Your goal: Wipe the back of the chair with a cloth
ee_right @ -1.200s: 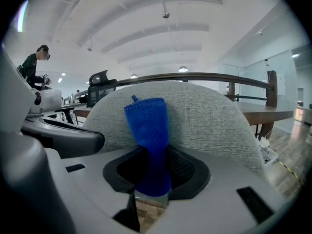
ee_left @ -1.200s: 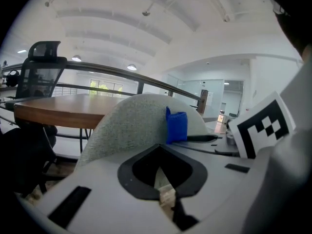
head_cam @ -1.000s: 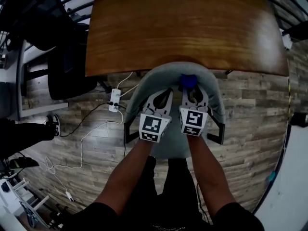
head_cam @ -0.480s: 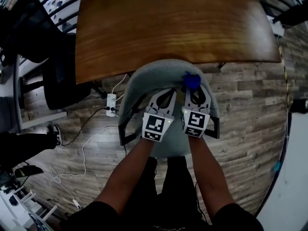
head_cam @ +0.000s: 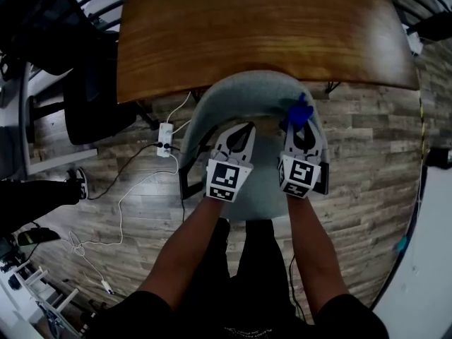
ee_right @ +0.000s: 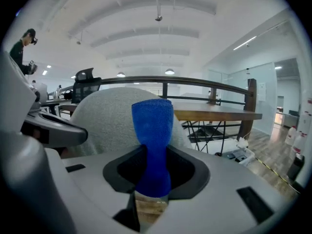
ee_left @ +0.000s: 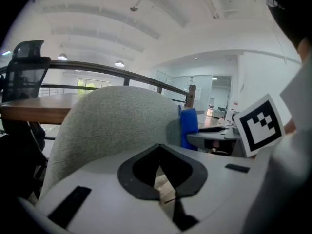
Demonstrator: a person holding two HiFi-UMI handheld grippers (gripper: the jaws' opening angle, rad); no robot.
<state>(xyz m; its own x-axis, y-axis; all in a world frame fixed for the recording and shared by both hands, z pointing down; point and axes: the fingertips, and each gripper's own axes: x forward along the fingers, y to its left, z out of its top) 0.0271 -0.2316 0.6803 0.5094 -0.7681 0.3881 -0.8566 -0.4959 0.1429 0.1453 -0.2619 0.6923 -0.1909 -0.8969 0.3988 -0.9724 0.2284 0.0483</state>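
Observation:
A grey upholstered chair (head_cam: 244, 94) stands pushed against a wooden table (head_cam: 261, 27), with its curved back toward me. My right gripper (head_cam: 302, 124) is shut on a blue cloth (head_cam: 299, 111), which touches the right part of the chair's back. In the right gripper view the cloth (ee_right: 153, 135) sticks up from the jaws in front of the chair's back (ee_right: 107, 118). My left gripper (head_cam: 240, 134) hovers over the seat just left of centre, shut and holding nothing. The left gripper view shows the chair's back (ee_left: 112, 126) close ahead and the cloth (ee_left: 189, 128) at its right.
A black office chair (head_cam: 92, 83) stands to the left of the table. A white power strip (head_cam: 167, 145) and loose cables (head_cam: 123, 203) lie on the plank floor left of the grey chair. A person's shoe (head_cam: 79, 182) shows at far left.
My right gripper has carried the blue cloth from the middle of the chair's back to its right side. The left gripper has stayed roughly in place.

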